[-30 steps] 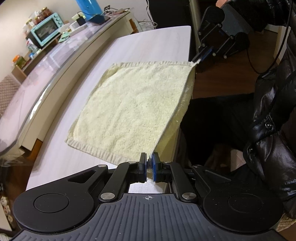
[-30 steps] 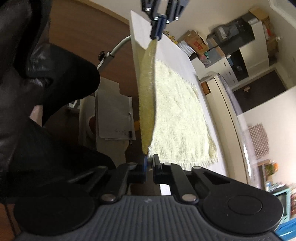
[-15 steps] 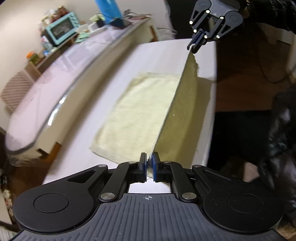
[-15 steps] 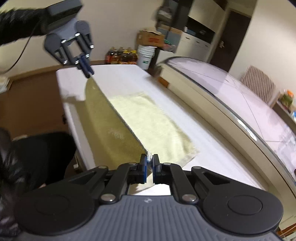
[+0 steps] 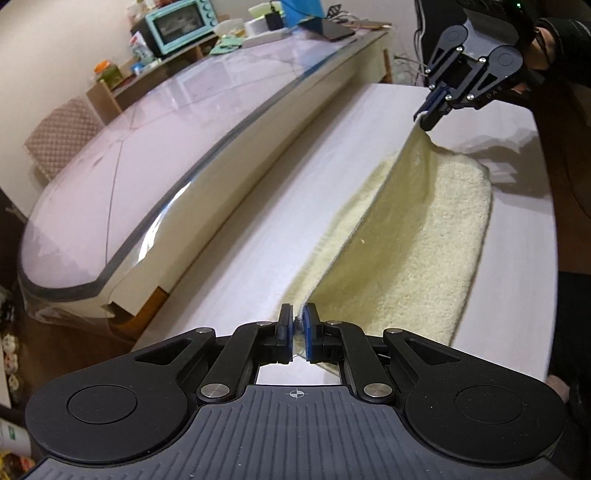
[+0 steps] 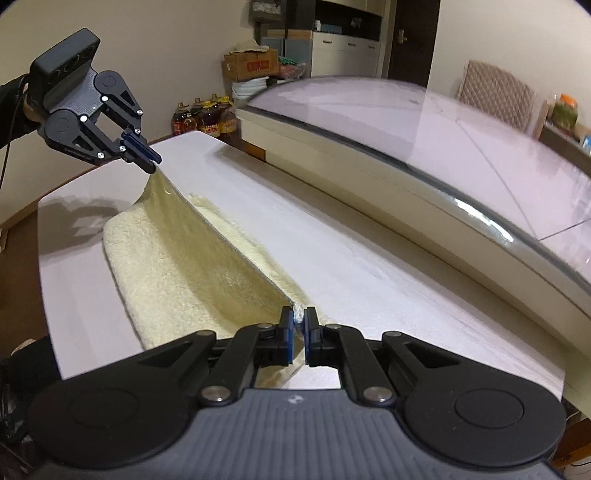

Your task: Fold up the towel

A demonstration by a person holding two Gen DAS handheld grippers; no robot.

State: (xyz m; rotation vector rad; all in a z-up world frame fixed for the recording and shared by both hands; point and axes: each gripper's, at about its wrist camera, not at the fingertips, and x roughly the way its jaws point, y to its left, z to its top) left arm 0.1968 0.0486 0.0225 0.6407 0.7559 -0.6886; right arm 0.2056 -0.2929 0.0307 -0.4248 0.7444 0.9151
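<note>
A pale yellow towel (image 5: 424, 240) lies half folded over itself on the white table (image 5: 240, 258). Its lifted edge runs taut between both grippers, above the lower layer. My left gripper (image 5: 297, 325) is shut on one corner of that edge. At the other end, my right gripper (image 5: 428, 118) pinches the opposite corner. In the right wrist view the right gripper (image 6: 298, 321) grips its towel (image 6: 166, 266) corner, and the left gripper (image 6: 147, 162) holds the far end. A strip of the lower layer shows beyond the lifted edge.
A long curved glass-topped counter (image 5: 147, 147) runs along the table's far side. A teal oven (image 5: 177, 22) and clutter stand behind it. Oil bottles (image 6: 207, 118), a cardboard box (image 6: 251, 64) and a padded chair (image 6: 495, 92) are beyond the table (image 6: 369, 266). A dark sleeve (image 5: 561, 37) is at the right.
Both grippers have carried the towel's lifted edge up and across toward the glass counter, so the towel now drapes over itself. The right gripper has rolled upright.
</note>
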